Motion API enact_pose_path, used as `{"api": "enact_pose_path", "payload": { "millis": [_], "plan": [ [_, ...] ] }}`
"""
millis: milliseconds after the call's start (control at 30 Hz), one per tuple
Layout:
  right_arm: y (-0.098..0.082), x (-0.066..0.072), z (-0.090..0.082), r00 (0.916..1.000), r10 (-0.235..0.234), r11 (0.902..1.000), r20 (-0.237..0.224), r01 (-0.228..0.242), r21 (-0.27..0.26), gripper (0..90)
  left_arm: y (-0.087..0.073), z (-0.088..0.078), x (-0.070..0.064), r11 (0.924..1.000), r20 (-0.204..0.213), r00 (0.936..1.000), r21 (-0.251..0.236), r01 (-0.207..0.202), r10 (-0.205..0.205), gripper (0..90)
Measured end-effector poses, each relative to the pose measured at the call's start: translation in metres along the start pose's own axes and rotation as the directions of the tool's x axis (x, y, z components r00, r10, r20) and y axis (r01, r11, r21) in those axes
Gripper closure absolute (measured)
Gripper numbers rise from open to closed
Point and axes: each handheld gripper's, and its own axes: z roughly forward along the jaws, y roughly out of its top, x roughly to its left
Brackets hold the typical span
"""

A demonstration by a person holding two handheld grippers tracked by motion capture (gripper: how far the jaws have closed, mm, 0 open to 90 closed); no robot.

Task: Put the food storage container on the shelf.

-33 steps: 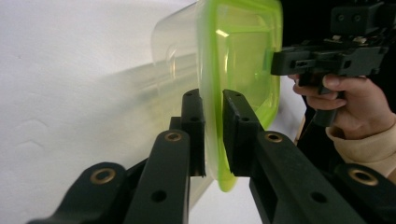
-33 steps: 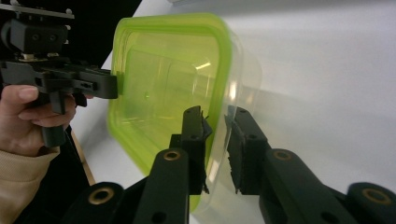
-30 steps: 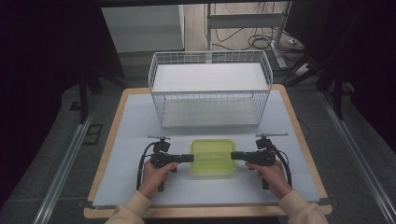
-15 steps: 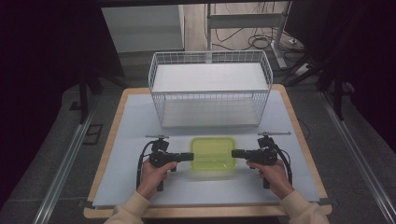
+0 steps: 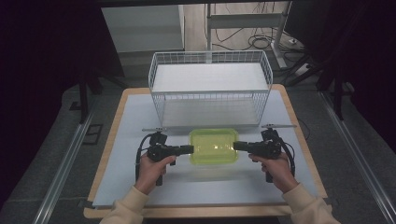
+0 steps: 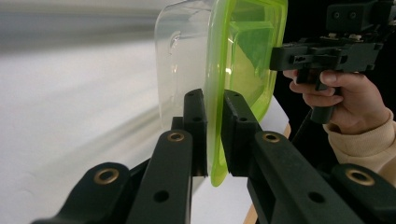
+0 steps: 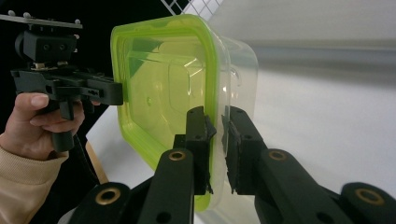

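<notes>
A clear plastic container with a lime-green lid (image 5: 213, 146) hangs level a little above the white table top (image 5: 130, 121), between my two grippers. My left gripper (image 5: 188, 149) is shut on the lid's left rim, and my right gripper (image 5: 236, 145) is shut on its right rim. In the left gripper view the green lid rim (image 6: 214, 116) is pinched between the left gripper (image 6: 214, 122) pads, with the other hand and gripper beyond. In the right gripper view the right gripper (image 7: 215, 140) pads clamp the lid edge of the container (image 7: 163, 88).
A white wire basket (image 5: 210, 88) stands at the back middle of the table, open at the top, just behind the container. The table's wooden edge (image 5: 105, 135) runs along the left and right. Cables lie on the floor (image 5: 261, 42) beyond.
Both hands have risen with the container, which now casts a shadow on the table in front of the basket. The grips have not changed.
</notes>
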Motion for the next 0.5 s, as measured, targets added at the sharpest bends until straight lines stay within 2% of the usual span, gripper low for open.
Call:
{"api": "enact_pose_path", "payload": {
  "millis": [300,500],
  "plan": [
    [0.019,0.010,-0.004,0.9994,-0.035,0.9992,0.006,0.035,-0.020,80.5,0.018,-0.008,-0.004,0.9997,0.005,0.9999,-0.021,-0.011,0.011,81.9],
    [0.042,0.020,-0.010,0.9984,-0.056,0.9973,0.009,0.057,-0.046,80.5,0.040,-0.018,-0.016,0.9978,-0.008,0.9988,-0.045,-0.049,0.048,82.0]
  ]
}}
